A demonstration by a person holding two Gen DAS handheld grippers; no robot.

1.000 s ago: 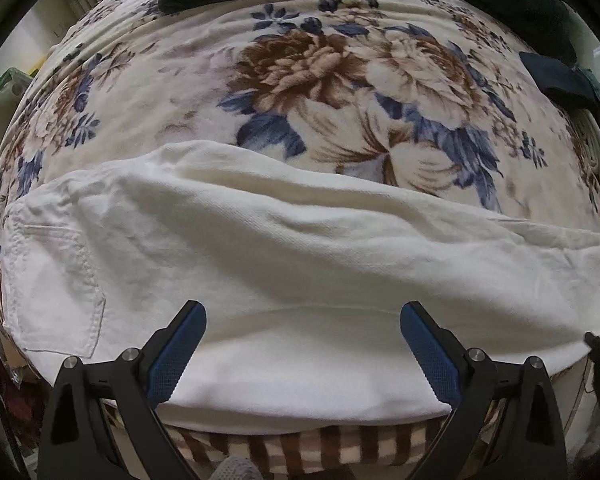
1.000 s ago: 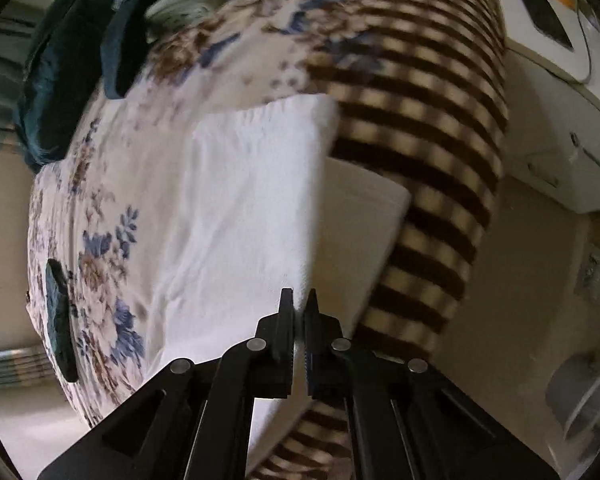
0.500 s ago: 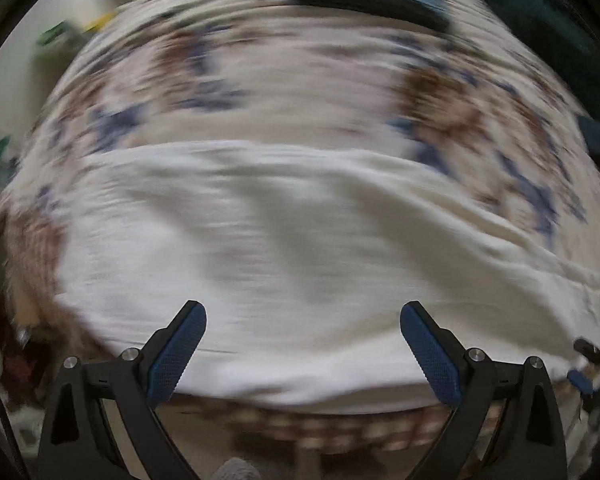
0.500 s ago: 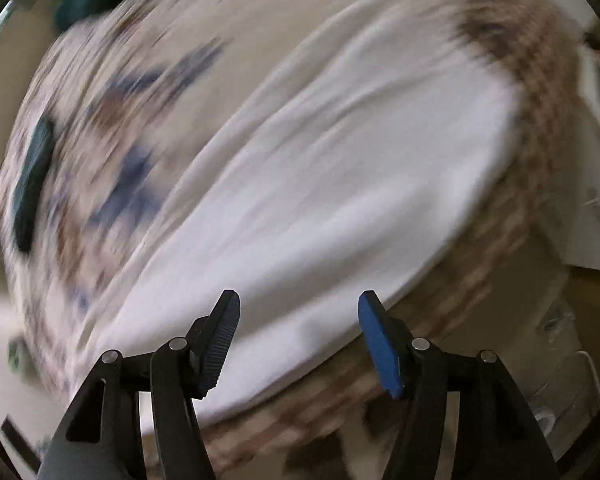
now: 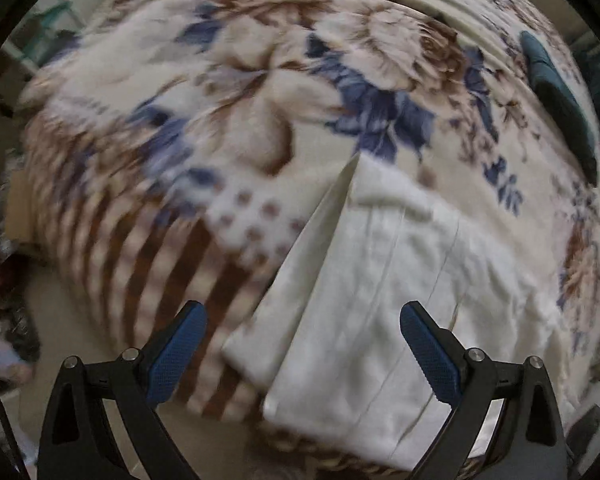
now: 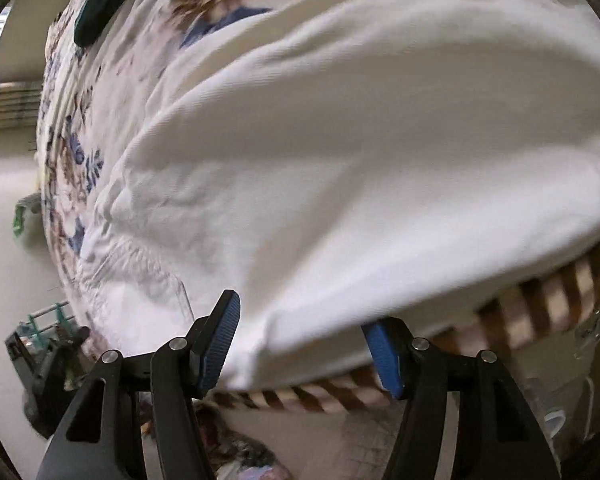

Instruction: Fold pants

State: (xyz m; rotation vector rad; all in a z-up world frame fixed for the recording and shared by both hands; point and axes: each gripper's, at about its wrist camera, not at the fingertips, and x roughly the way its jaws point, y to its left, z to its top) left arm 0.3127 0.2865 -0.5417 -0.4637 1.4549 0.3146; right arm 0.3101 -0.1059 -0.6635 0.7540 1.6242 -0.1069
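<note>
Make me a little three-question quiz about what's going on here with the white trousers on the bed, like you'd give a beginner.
1. True or false: the left gripper is clamped on the white pants.
2. What do the pants lie on?
A. a bare wooden floor
B. a floral blanket with a striped edge
C. a glass table
3. Fill in: the right gripper has its jaws ____, with the pants' edge just ahead of them.

Key:
1. False; its jaws are spread and hold nothing.
2. B.
3. Open.
</note>
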